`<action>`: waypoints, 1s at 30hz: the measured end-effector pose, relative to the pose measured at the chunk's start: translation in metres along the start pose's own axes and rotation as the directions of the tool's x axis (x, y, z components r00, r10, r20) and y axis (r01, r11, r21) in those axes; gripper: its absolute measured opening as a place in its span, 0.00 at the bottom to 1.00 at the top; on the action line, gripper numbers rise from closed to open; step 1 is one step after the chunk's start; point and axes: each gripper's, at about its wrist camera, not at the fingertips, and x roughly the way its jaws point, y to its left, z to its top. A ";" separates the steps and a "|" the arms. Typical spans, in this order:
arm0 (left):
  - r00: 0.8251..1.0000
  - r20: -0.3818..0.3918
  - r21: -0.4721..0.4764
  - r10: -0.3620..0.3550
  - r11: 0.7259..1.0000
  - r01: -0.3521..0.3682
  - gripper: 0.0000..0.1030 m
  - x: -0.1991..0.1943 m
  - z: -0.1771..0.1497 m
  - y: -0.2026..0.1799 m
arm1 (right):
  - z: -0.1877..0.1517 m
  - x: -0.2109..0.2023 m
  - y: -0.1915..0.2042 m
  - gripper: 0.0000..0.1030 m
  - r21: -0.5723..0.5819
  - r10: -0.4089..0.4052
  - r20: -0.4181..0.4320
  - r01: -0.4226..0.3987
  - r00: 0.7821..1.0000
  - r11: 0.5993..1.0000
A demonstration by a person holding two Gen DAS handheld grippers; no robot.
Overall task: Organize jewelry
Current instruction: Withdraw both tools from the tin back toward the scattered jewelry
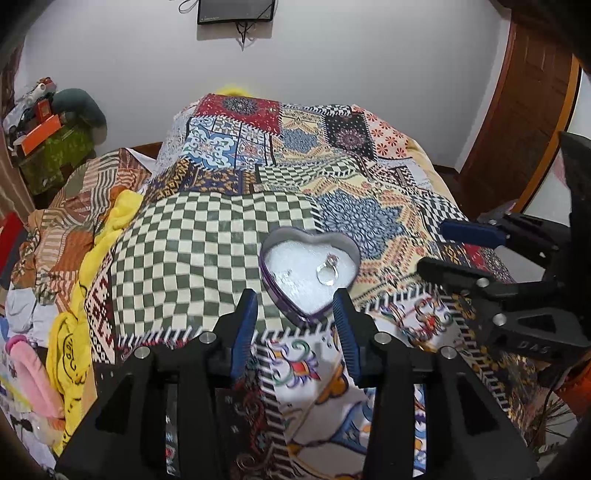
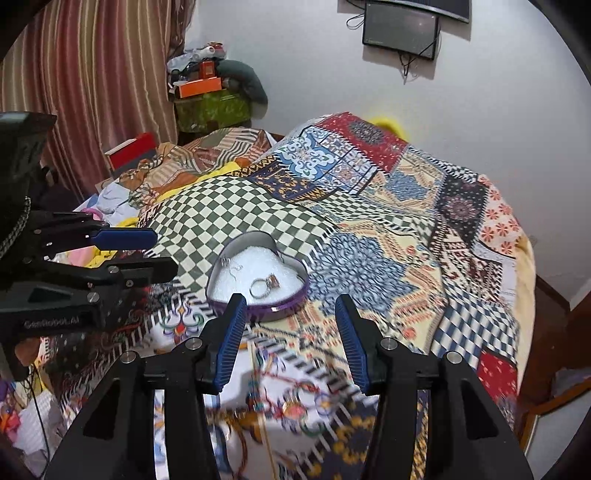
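Note:
A heart-shaped purple tin (image 1: 271,291) with white foam inside lies open on the patchwork bedspread (image 1: 207,240). On the foam rests a silver ring (image 1: 328,271) with a stone, and a small earring (image 1: 286,274) lies to its left. My left gripper (image 1: 293,325) is open just short of the tin's near tip, nothing between its blue pads. In the right wrist view the tin (image 2: 291,299) holds the ring (image 2: 263,287) and the earring (image 2: 231,266). My right gripper (image 2: 290,334) is open, empty, hovering just before the tin. Each gripper shows in the other's view: the right gripper (image 1: 458,251) and the left gripper (image 2: 147,254).
Crumpled clothes, a yellow cloth (image 1: 92,273) and a pink item (image 1: 33,373) pile up at the bed's left. A green box with clutter (image 2: 210,103) stands by the striped curtain (image 2: 92,81). A wooden door (image 1: 517,122) is at the right. A screen (image 2: 400,29) hangs on the wall.

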 end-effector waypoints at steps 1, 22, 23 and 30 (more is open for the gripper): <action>1.000 -0.004 0.002 0.000 1.000 0.000 0.40 -0.001 -0.002 -0.002 | -0.003 -0.004 -0.001 0.45 0.001 -0.005 0.001 0.005 1.000 1.000; 0.993 -0.101 0.103 -0.058 0.992 0.068 0.40 0.018 -0.049 -0.058 | -0.075 -0.007 -0.023 0.45 0.088 0.013 -0.092 -0.005 0.996 0.996; 0.993 -0.102 0.109 -0.060 0.991 0.072 0.40 0.019 -0.049 -0.060 | -0.076 -0.007 -0.023 0.45 0.084 0.016 -0.094 -0.008 0.995 0.996; 0.992 -0.100 0.131 -0.075 0.987 0.088 0.40 0.024 -0.049 -0.067 | -0.080 -0.004 -0.016 0.45 0.044 0.024 -0.076 -0.021 0.997 0.999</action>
